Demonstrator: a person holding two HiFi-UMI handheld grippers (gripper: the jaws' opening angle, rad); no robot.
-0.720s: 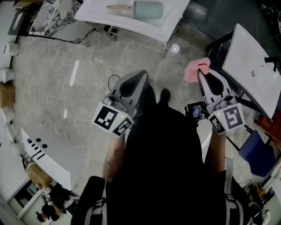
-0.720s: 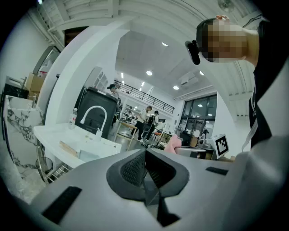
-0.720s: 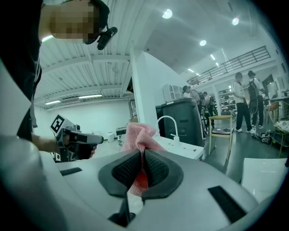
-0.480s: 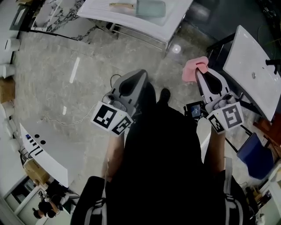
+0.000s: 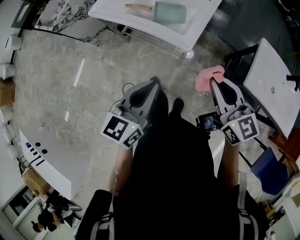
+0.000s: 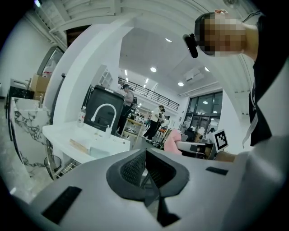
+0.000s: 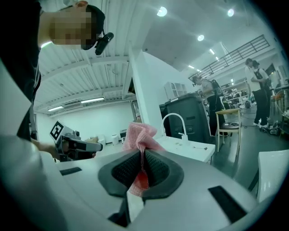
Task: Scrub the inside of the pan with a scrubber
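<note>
**Holding the scrubber (image 5: 208, 76) well away from the pan (image 5: 169, 11)**

Clamping the pink scrubber between the closed jaws of the right gripper (image 5: 213, 81), its bunched folds sticking out past the tips. Pressing the jaws of the left gripper (image 5: 153, 81) shut on nothing, pad against pad. Pointing both grippers roughly level, side by side above the floor (image 5: 70, 70). Leaving the teal pan untouched, lying toward the right edge of the white surface (image 5: 112, 11), wooden handle aiming at the left edge.
</note>
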